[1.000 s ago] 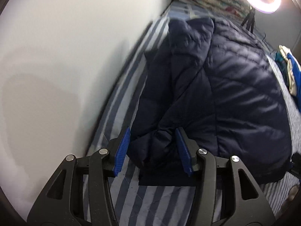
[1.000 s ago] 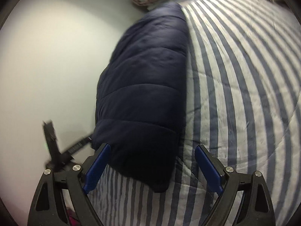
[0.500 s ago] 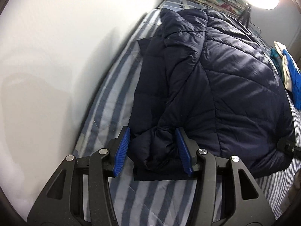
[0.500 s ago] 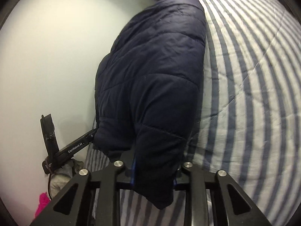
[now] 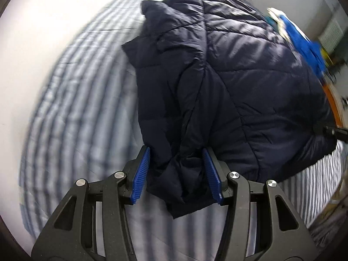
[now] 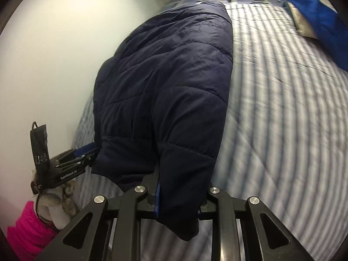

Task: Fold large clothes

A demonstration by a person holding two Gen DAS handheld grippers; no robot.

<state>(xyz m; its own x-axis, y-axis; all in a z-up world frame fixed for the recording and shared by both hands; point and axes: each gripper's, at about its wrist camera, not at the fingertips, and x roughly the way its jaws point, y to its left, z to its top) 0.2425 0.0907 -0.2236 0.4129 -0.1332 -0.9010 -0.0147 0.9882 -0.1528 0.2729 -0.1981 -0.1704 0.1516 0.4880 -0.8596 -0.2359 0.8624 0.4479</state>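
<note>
Left wrist view: a white wall (image 5: 39, 43) runs down the left side, then a blue-and-white striped bedspread (image 5: 76, 113). On it lies a navy quilted jacket (image 5: 239, 76), filling the centre and right of the frame. The left gripper (image 5: 177, 171) is clamped on a bunched fold at the jacket's near edge; both blue pads (image 5: 141, 171) press into the fabric. Blue clothing (image 5: 302, 41) lies at the far right, beyond the jacket.

Right wrist view: at the lower left a person's hand (image 6: 54, 204) in a pink sleeve (image 6: 26, 235) holds the left gripper (image 6: 87, 152) against the jacket's (image 6: 169, 82) left edge. Centre, the right gripper (image 6: 178, 204) has just been closing and now pinches a hanging fold of the jacket between its jaws. Striped bedspread (image 6: 282, 119) spreads to the right, with a blue garment (image 6: 319, 15) at the upper right.
</note>
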